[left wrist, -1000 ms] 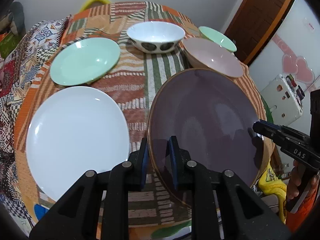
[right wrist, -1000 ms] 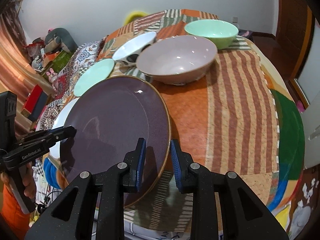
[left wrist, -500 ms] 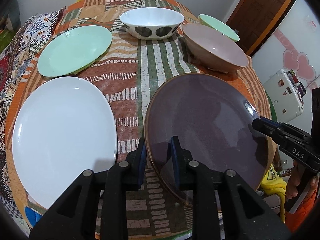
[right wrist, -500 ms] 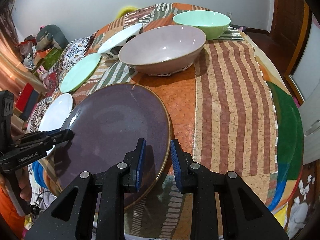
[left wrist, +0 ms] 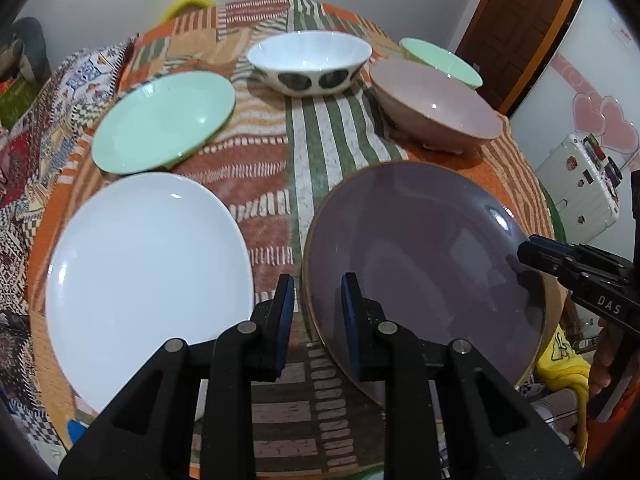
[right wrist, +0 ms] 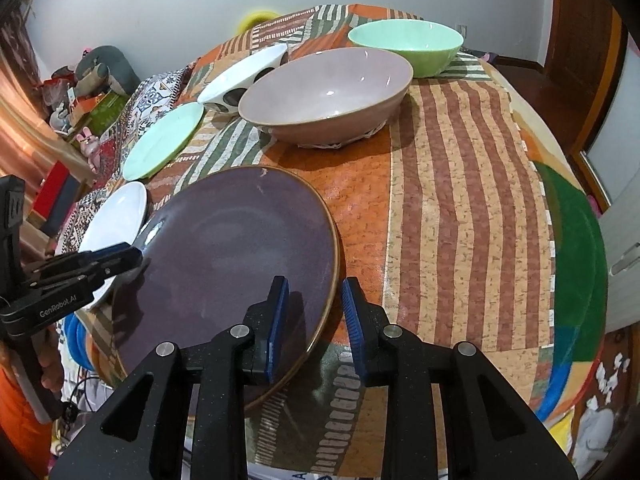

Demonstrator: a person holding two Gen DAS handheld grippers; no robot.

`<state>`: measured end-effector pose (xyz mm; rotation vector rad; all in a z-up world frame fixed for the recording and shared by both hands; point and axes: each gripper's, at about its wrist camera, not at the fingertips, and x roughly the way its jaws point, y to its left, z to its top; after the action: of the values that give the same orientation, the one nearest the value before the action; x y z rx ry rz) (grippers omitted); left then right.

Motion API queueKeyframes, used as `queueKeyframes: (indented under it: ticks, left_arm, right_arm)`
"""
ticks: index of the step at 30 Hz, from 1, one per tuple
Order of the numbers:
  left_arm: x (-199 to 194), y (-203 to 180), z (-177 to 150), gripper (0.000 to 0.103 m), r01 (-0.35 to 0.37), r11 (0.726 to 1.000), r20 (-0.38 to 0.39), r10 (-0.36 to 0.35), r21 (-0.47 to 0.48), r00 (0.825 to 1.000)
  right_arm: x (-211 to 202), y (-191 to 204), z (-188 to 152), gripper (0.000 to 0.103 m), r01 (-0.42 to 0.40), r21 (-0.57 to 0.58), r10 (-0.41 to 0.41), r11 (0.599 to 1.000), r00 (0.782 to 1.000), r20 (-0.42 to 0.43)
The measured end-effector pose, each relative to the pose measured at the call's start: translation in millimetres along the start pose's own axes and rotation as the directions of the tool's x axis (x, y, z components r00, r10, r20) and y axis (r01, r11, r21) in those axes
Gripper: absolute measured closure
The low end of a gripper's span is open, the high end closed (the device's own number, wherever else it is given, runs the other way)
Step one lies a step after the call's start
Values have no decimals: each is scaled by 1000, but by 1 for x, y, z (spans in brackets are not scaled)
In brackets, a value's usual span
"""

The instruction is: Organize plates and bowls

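Observation:
A large purple plate (left wrist: 432, 264) lies flat on the patterned tablecloth, also in the right wrist view (right wrist: 232, 264). My left gripper (left wrist: 316, 304) is open, its jaws straddling the plate's left rim. My right gripper (right wrist: 312, 312) is open, its jaws straddling the plate's right rim. A white plate (left wrist: 148, 264) lies left of it, a green plate (left wrist: 164, 120) behind that. A white spotted bowl (left wrist: 312, 62), a pink bowl (left wrist: 436, 104) and a green bowl (left wrist: 440, 60) stand at the back.
The round table (right wrist: 472, 208) has bare cloth to the right of the purple plate. The table's near edge runs just under both grippers. A white suitcase (left wrist: 580, 184) and a wooden door (left wrist: 520, 20) are off to the right.
The purple plate was held tilted up by both grippers; it has come down flat on the cloth, and both grippers have opened off its rim.

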<state>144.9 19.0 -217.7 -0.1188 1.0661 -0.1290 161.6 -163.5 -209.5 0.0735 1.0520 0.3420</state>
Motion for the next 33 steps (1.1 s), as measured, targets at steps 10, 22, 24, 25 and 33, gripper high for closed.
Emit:
queueKeyframes:
  ticks: [10, 22, 24, 25, 33]
  left_arm:
    - [-47, 22, 4, 75, -54, 997, 116, 59, -46, 992]
    - [-112, 97, -7, 47, -175, 963, 258, 225, -203, 939]
    - [-116, 112, -13, 46, -198, 953, 255, 256, -230, 932]
    - [-117, 117, -16, 46, -202, 950, 252, 262, -239, 932]
    - [-106, 161, -41, 46, -225, 922, 189, 293, -314, 937]
  right_arm:
    - [-28, 22, 19, 70, -10, -68, 16, 998, 996, 87]
    - [-33, 98, 47, 59, -97, -228, 134, 969, 979, 154]
    - [-28, 111, 49, 57, -109, -255, 150, 961, 977, 150]
    - [-26, 116, 49, 57, -113, -264, 156, 958, 977, 146]
    - [9, 157, 50, 56, -149, -324, 182, 934, 981, 72]
